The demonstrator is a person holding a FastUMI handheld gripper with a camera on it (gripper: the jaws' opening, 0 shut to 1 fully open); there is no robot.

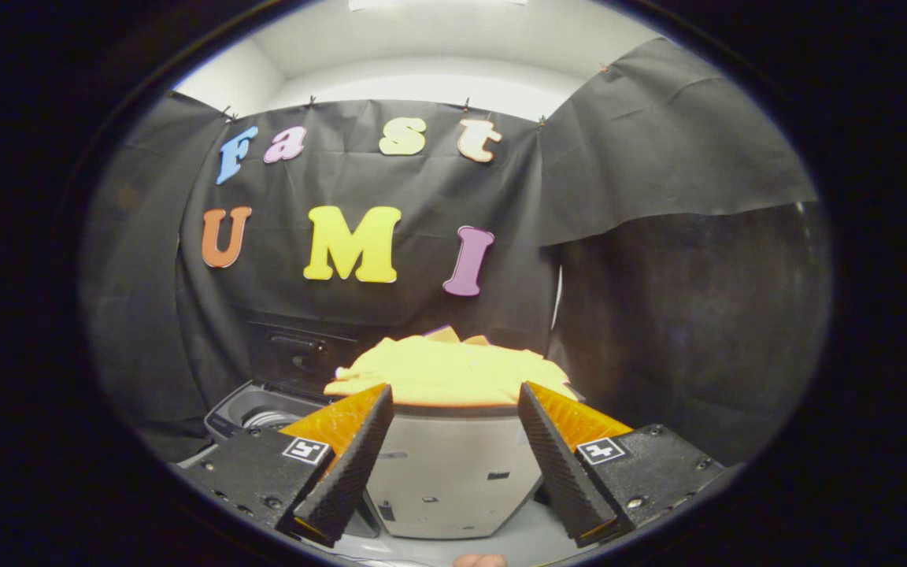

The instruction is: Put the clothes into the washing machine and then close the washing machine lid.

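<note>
The claw (453, 398) is open. Its two fingers (355, 461) stand well apart and hold nothing; each finger tapers toward its tip and has a ribbed inner face.

Between the fingers and just ahead of them stands a pale, rounded basket (453, 472). It rests on a light-coloured bench (532, 543). The basket wall shows a few small dark slots and marks.

The clothes (449, 370) are a heap of bright yellow fabric. The heap lies on top of the basket, fills its mouth and spreads past its rim on both sides. A few folded corners stick up at the back of the heap. The fingertips sit level with the lower edge of the fabric, one to each side of it; whether they touch it cannot be told.

The washing machine (253, 409) is behind the finger on the left side of the view, beside the basket. Its top opening is exposed and part of the metal drum shows inside. The lid (300, 354) stands raised behind the opening, dark, leaning toward the black cloth wall (658, 276).

A white wall shows above the cloth.
</note>
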